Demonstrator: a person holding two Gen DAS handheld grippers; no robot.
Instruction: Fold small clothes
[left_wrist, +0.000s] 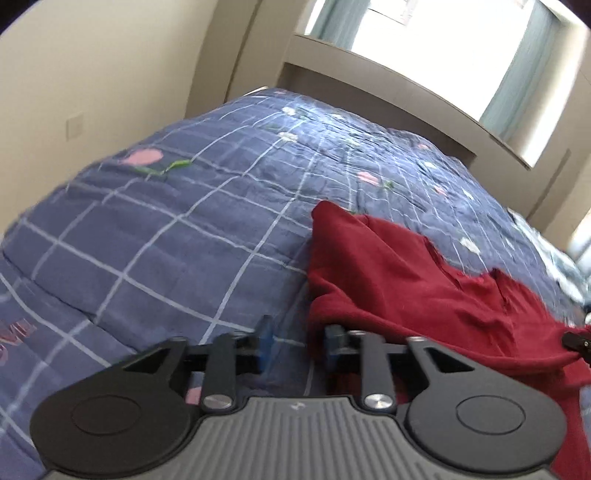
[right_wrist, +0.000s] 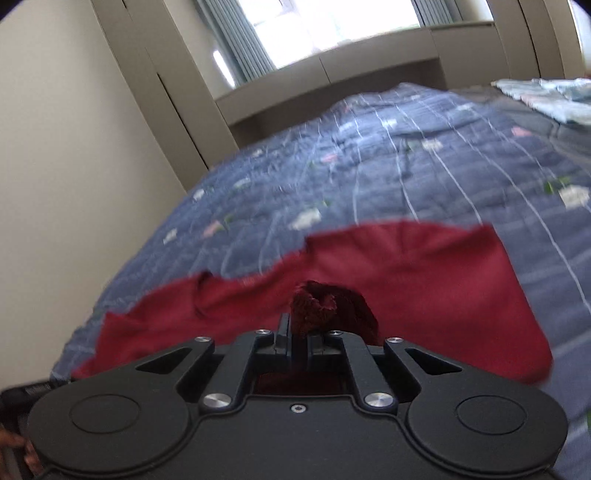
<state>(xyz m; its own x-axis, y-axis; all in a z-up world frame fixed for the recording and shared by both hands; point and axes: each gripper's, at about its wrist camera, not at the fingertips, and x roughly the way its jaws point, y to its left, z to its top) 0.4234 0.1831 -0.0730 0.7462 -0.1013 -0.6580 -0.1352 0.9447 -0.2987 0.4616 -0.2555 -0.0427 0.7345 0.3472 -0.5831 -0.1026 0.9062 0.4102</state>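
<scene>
A dark red garment (left_wrist: 406, 280) lies spread and rumpled on the blue checked quilt (left_wrist: 166, 236). In the left wrist view my left gripper (left_wrist: 298, 343) stands open at the garment's left edge. The red hem lies just inside the right blue pad (left_wrist: 330, 343), and quilt shows through the rest of the gap. In the right wrist view my right gripper (right_wrist: 299, 338) is shut on a bunched fold of the red garment (right_wrist: 406, 280), with a dark wad of cloth sticking up beyond the fingertips. A black part of that gripper shows at the left wrist view's right edge (left_wrist: 576, 339).
The quilt covers a bed that runs back to a wooden headboard unit (left_wrist: 388, 92) under a bright window. A pale wall (right_wrist: 74, 166) borders the left side. Light-coloured clothes (right_wrist: 546, 98) lie at the far right of the bed. A hand (right_wrist: 14, 446) shows at the bottom left.
</scene>
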